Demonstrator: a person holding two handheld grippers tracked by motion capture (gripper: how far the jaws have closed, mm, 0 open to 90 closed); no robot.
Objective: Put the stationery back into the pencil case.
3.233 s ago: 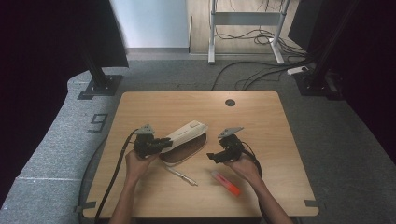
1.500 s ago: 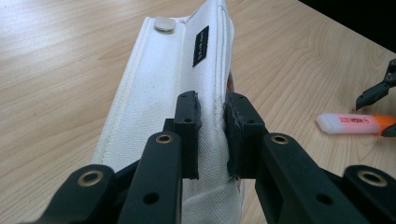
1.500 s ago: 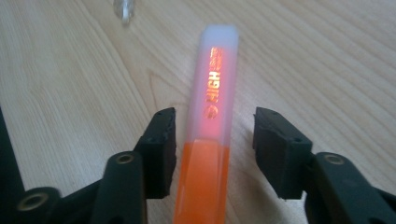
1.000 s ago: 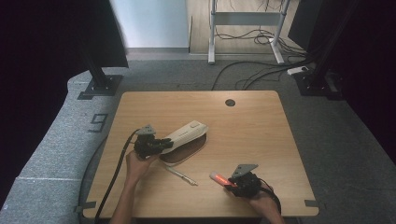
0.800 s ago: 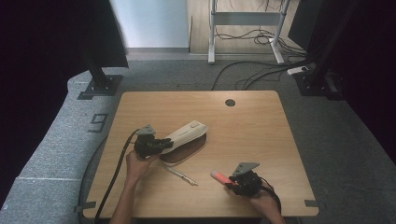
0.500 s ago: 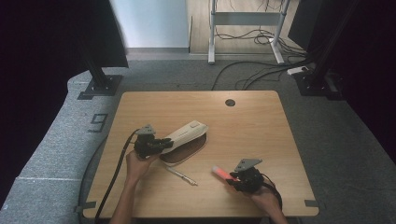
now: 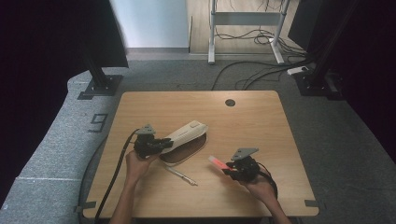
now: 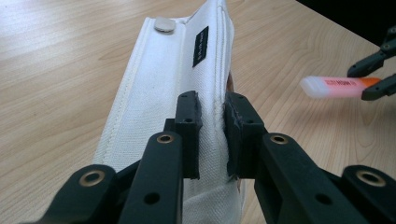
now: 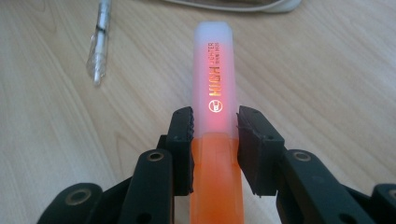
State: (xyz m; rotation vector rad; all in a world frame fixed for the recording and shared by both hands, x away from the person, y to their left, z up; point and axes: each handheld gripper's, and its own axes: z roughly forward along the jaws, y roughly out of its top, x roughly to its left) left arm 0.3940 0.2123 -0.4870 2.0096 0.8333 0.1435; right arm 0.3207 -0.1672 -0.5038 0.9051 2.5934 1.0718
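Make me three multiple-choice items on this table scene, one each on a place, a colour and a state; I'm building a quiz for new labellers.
1. Where does the clear plastic pen lie?
A. inside the pouch
B. on the wooden table, between the two hands
C. on the floor

2. What colour is the body of the highlighter in the right gripper?
A. orange
B. blue
C. green

3. What is the left gripper doing?
A. hanging open
B. gripping the pen
C. pinching the edge of the white fabric pencil pouch

Answers: 1 B, it rests on bare wood; 2 A, orange below the translucent cap; 3 C, both pads press the fabric.

A clear pen (image 7: 180, 173) lies on the table (image 7: 261, 121) — alone.
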